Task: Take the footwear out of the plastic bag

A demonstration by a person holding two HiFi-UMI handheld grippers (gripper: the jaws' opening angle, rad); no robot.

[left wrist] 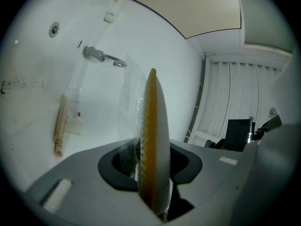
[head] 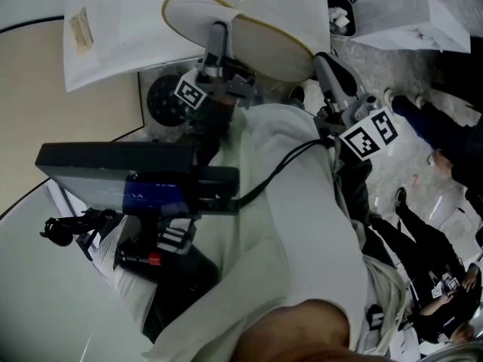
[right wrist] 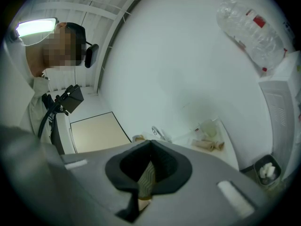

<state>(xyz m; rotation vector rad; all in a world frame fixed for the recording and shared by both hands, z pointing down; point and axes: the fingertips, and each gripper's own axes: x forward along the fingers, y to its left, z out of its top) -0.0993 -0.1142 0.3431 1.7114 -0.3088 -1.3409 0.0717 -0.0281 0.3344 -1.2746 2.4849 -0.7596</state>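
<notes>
Slipper (left wrist: 155, 135), white w/ tan ribbed sole, stands edge-on btwn the jaws of the L gripper (left wrist: 153, 173), which are clamped on it. Clear film of the plastic bag (left wrist: 129, 102) clings to its left face, right at the jaw. The R gripper (right wrist: 148, 173) has its jaws pressed together on a thin tan ribbed edge of the same slipper (right wrist: 146, 178).

In the head view the slipper (head: 268, 44) lies just past both tips, L gripper (head: 219, 32) at its middle and R gripper (head: 324, 59) at its right end.

Beyond the L gripper: white table (left wrist: 37, 102), a clear packet w/ a wooden stick (left wrist: 63, 124), a metal piece (left wrist: 101, 55). Beyond the R gripper: wrapped items (right wrist: 209, 144). Up right of it is a plastic bottle (right wrist: 249, 25), low right a bin (right wrist: 268, 171).
</notes>
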